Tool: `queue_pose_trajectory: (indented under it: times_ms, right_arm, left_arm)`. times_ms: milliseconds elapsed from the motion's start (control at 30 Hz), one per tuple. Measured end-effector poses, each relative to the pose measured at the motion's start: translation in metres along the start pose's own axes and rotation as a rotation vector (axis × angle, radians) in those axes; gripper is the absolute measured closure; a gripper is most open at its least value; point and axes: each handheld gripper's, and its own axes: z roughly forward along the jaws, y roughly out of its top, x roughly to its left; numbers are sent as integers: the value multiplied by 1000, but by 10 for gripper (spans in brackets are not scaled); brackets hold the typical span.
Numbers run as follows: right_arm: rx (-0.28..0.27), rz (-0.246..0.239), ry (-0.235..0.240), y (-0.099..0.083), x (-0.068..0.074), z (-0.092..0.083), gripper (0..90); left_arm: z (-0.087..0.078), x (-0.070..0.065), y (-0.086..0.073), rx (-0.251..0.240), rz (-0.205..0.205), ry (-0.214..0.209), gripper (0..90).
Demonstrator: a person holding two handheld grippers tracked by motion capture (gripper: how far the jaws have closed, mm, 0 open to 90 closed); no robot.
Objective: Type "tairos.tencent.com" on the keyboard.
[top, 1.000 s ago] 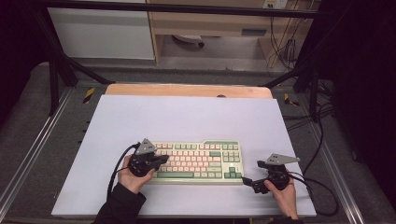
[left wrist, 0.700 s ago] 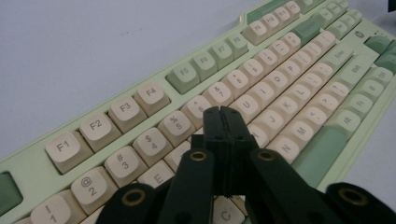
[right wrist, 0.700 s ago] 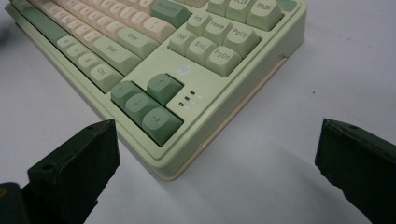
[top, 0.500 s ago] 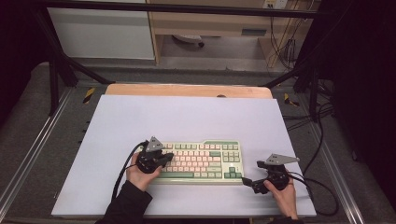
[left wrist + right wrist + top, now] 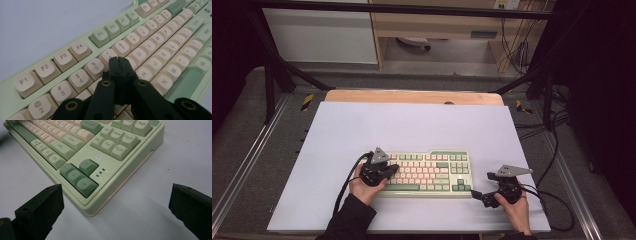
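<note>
While the left hand-held gripper (image 5: 119,60) hangs closed over the keyboard (image 5: 432,172), the right hand-held gripper (image 5: 115,202) gapes wide

1. One keyboard (image 5: 429,172), pale green with cream and green keys, on the table; it is also seen close up in both gripper views.
2. One white table top (image 5: 412,125); one strip of wooden edge (image 5: 412,96) along its far side.
3. Two handheld grippers: the left gripper (image 5: 388,171) with jaws pressed together over the keys; the right gripper (image 5: 475,193) with jaws spread wide, just beside the keyboard's near right corner.
4. Two hands: a left hand (image 5: 364,187); a right hand (image 5: 514,210).
5. Four green arrow keys (image 5: 79,175) in the right gripper view; three in a row, one above.
6. Three small indicator lights (image 5: 100,173) beside the arrow keys.
</note>
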Motion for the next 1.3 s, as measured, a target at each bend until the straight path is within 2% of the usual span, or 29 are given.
queue_pose_trajectory:
  times_ms: [167, 233, 567, 933, 1300]
  right_arm:
    - [1, 5, -1, 0, 0, 0, 4]
    - [2, 4, 0, 0, 0, 0, 4]
    - [0, 5, 0, 0, 0, 0, 4]
    - [0, 3, -1, 0, 0, 0, 4]
    - [3, 2, 0, 0, 0, 1, 4]
  left_arm:
    - [-5, -1, 2, -19, -7, -9, 898]
    - [-9, -1, 2, -21, 2, -11, 898]
    - [-33, 2, 1, -39, 14, -17, 898]
    - [-52, 12, -13, -32, 11, -4, 898]
    - [-56, 26, -29, -12, -17, 25, 899]
